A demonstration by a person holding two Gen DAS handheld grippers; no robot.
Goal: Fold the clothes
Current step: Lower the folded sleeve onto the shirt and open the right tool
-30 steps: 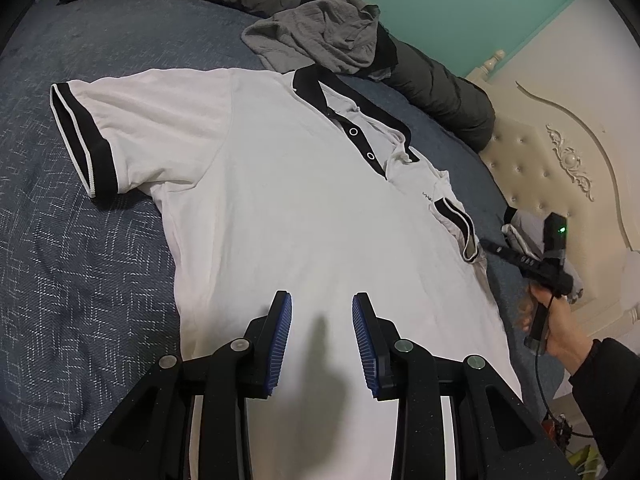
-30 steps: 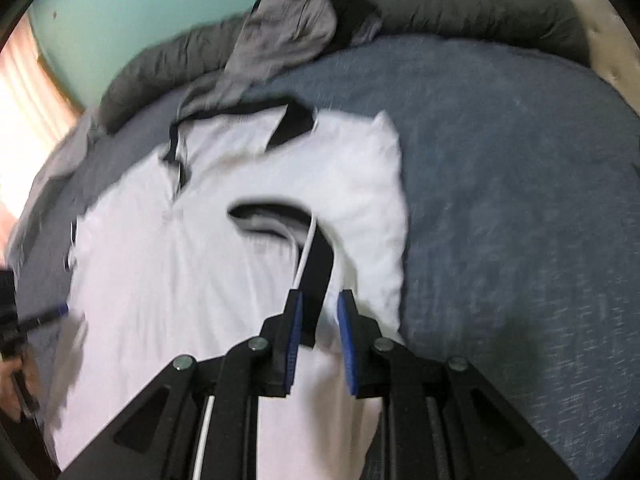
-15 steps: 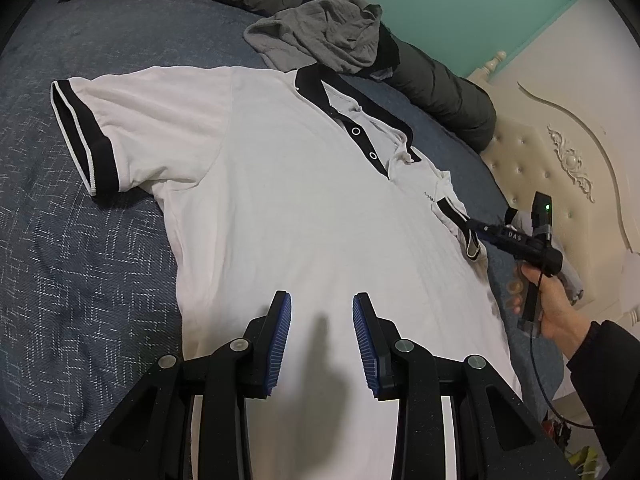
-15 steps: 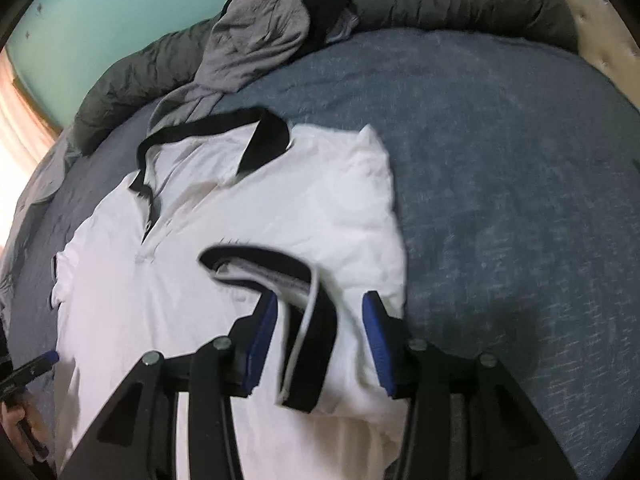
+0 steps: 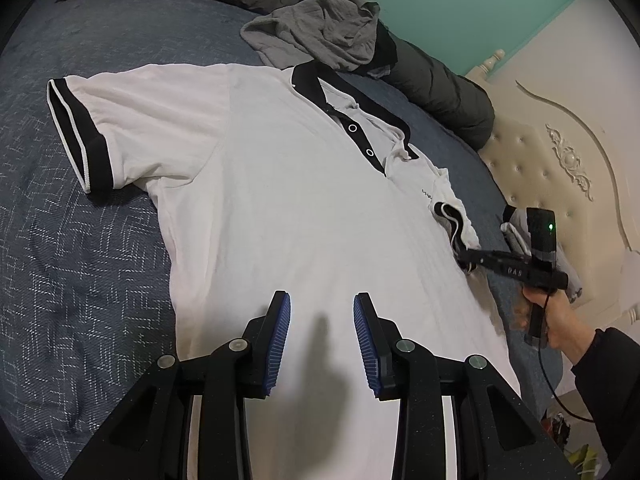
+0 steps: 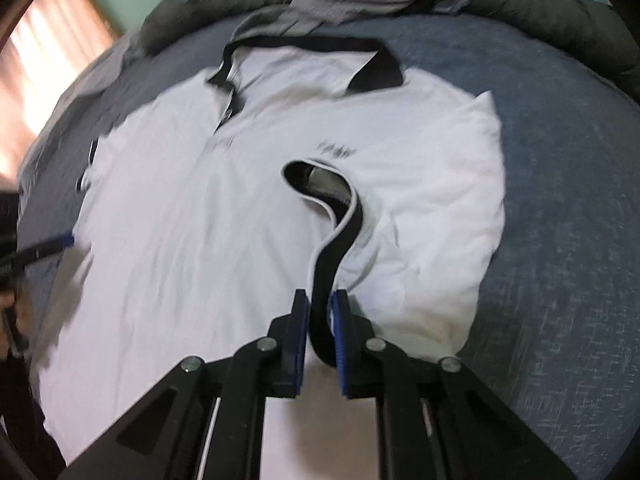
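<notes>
A white polo shirt (image 5: 280, 200) with a black collar lies face up on the blue bedspread (image 5: 80, 280). Its far sleeve is folded onto the chest (image 6: 420, 200). The black sleeve cuff (image 6: 340, 236) runs down between the blue pads of my right gripper (image 6: 320, 300), whose jaws are closing and pressing on it. In the left wrist view that gripper (image 5: 466, 258) sits at the shirt's right edge, held by a hand (image 5: 560, 320). My left gripper (image 5: 322, 304) hovers open over the shirt's lower body with nothing between its fingers. The other sleeve (image 5: 80, 140) lies flat.
A crumpled grey garment (image 5: 328, 28) lies by the collar against a dark rolled duvet (image 5: 440, 88). A cream padded headboard (image 5: 560, 160) stands beyond the bed's right edge. A lit curtain (image 6: 40, 60) shows at the far left.
My right gripper opened over the black cuff, then closed on it and shifted along the shirt's edge, rolling a little. The left gripper stayed still.
</notes>
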